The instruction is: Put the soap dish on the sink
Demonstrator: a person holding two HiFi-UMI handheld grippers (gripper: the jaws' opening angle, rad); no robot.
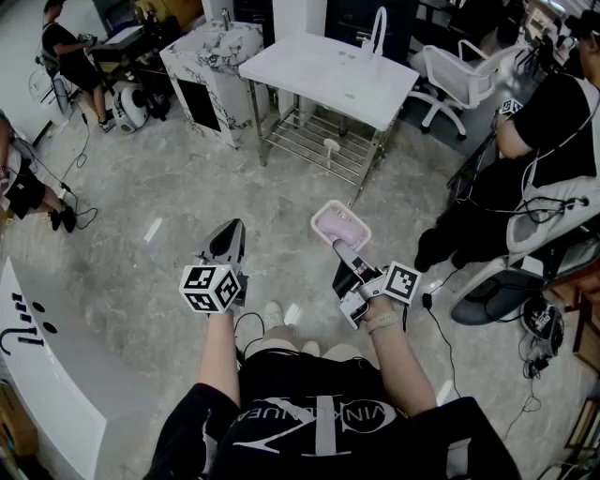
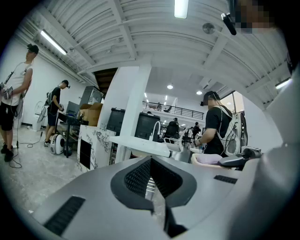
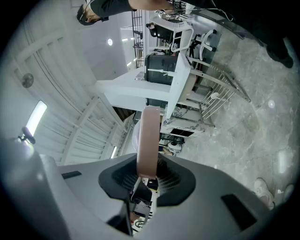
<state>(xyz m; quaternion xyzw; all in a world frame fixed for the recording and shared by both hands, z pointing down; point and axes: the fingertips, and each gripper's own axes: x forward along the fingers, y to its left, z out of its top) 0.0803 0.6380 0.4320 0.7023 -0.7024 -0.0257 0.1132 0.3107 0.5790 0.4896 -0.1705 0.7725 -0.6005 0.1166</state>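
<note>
The pink soap dish [image 1: 340,225] hangs in the air above the floor, gripped by its near rim. My right gripper [image 1: 339,247] is shut on it, rolled onto its side. The right gripper view shows the dish edge-on [image 3: 149,140] between the jaws [image 3: 147,177]. My left gripper [image 1: 230,234] floats to the dish's left with its jaws together and nothing in them [image 2: 151,180]. The white sink table [image 1: 328,75] with its curved faucet [image 1: 378,28] stands ahead across the floor. From the left gripper view the dish [image 2: 208,160] shows at the right.
A marble-patterned cabinet [image 1: 211,66] stands left of the table, with a wire rack [image 1: 319,145] beneath the table. An office chair [image 1: 459,75] and a person in black [image 1: 548,131] are at the right. Other people stand at the far left [image 1: 66,52]. Cables lie on the floor.
</note>
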